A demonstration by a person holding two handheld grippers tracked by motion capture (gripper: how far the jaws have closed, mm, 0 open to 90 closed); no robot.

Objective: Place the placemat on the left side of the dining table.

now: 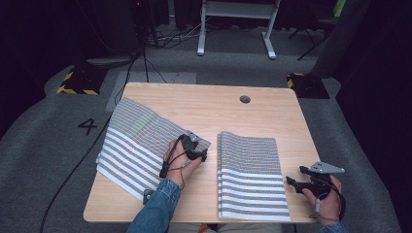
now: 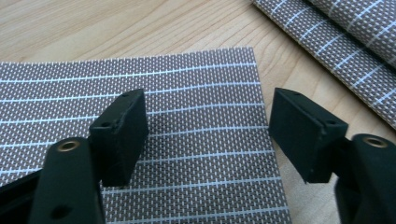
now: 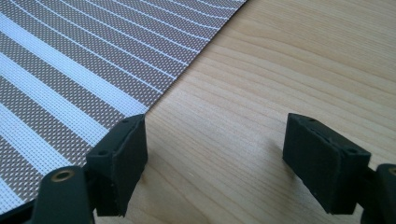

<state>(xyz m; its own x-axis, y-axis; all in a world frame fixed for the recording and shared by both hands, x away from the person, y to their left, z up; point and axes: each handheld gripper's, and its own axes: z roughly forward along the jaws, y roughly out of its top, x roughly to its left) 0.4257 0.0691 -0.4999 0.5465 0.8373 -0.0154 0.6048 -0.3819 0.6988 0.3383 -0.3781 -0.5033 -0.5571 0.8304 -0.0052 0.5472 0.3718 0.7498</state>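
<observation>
The left gripper hovers, jaws spread, over the near corner of the grey, white-striped woven mat on the pale wooden worktop. To lift it cleanly, slide one jaw under that corner before closing. The right gripper, jaws also released, waits beside the folded striped mat.

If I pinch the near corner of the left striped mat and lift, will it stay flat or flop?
Probably flops: the left striped mat is a thin woven sheet already bowed into a ridge on the table. Likely light. The coarse weave should grip between the open jaws of the left hand-held gripper rather than slip.

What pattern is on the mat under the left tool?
Grey-brown weave with thin white stripes on the mat; clearest in the left gripper view.
</observation>
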